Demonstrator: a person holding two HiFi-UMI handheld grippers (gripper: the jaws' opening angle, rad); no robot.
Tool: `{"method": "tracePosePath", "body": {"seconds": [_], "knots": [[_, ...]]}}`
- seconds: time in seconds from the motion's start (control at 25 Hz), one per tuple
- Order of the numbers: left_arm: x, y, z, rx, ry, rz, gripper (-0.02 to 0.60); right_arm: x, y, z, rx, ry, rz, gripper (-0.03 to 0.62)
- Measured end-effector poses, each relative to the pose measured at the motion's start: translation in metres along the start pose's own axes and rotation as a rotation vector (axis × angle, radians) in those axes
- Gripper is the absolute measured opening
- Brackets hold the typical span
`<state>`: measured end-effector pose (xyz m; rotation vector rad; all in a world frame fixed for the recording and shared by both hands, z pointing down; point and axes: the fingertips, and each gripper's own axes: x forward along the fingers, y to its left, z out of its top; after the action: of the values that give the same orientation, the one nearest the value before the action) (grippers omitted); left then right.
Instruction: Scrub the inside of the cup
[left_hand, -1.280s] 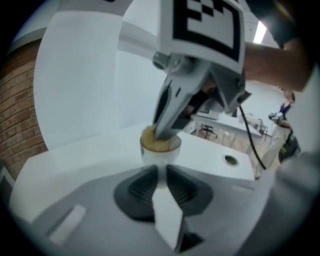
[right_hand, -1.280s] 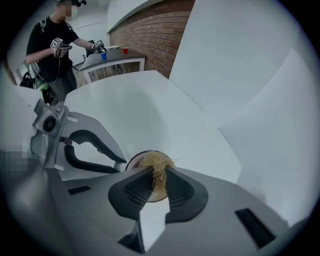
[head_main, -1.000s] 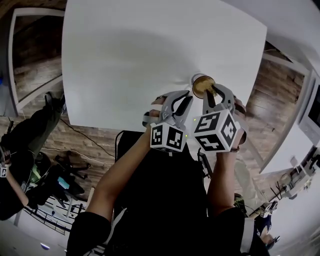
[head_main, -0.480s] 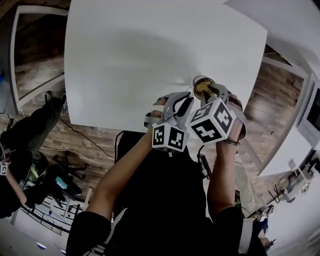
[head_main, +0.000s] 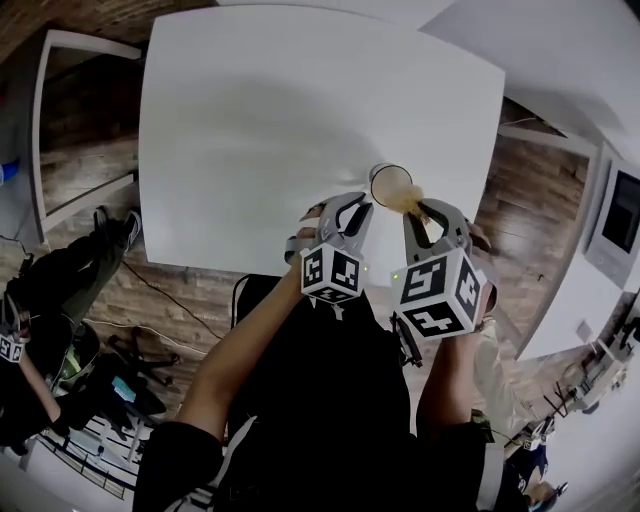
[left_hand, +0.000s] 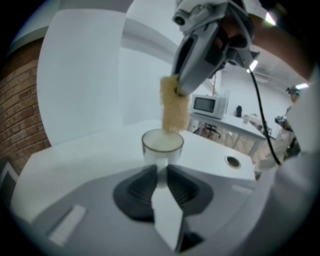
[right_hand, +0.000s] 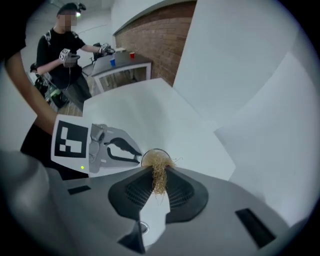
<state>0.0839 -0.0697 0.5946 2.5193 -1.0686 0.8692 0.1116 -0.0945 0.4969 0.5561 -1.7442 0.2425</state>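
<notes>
A clear glass cup (head_main: 389, 182) stands near the front edge of the white table (head_main: 280, 110). My left gripper (head_main: 352, 213) has the cup's lower wall (left_hand: 162, 146) between its pads, which still touch it while the jaws are opening slightly. My right gripper (head_main: 425, 214) is shut on a tan fibrous scrubber (head_main: 409, 199). In the left gripper view the scrubber (left_hand: 173, 111) hangs from the right gripper (left_hand: 178, 89) just above the cup's rim. In the right gripper view the scrubber (right_hand: 159, 176) sticks out of the shut jaws, with the cup's rim (right_hand: 148, 154) just behind it.
The table's front edge runs just under both grippers. A round hole (left_hand: 232, 161) sits in the tabletop to the right of the cup. Dark bags (head_main: 60, 290) lie on the floor at the left. Another person (right_hand: 65, 45) stands by a far counter.
The scrubber was down in the cup's mouth; now my right gripper has pulled it up and out, back toward me. The left gripper stays at the cup.
</notes>
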Motion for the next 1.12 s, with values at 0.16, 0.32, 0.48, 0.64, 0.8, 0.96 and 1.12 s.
{"method": "tracePosePath", "body": {"seconds": [0.16,0.32,0.48,0.64,0.8,0.96,1.12], "knots": [[-0.007,-0.003,0.003,-0.019,-0.003,-0.017,0.088,-0.04,-0.009,-0.003,0.159,-0.214,-0.034,0.052],[-0.039,0.004,0.008,-0.014,-0.032,-0.018,0.123,-0.096,-0.01,0.007,0.308,-0.512,-0.126,0.052],[-0.094,0.015,0.044,-0.055,-0.158,0.045,0.121,-0.158,-0.003,0.011,0.449,-0.866,-0.183,0.052],[-0.164,0.028,0.106,-0.028,-0.411,0.112,0.007,-0.21,0.015,0.003,0.576,-1.182,-0.238,0.052],[-0.217,0.028,0.13,0.034,-0.557,0.207,0.003,-0.214,0.045,-0.009,0.654,-1.242,-0.267,0.052],[-0.238,0.007,0.129,0.115,-0.576,0.243,0.003,-0.219,0.059,-0.017,0.656,-1.235,-0.309,0.052],[-0.244,0.004,0.133,0.123,-0.604,0.226,0.003,-0.223,0.063,-0.018,0.643,-1.244,-0.334,0.052]]}}
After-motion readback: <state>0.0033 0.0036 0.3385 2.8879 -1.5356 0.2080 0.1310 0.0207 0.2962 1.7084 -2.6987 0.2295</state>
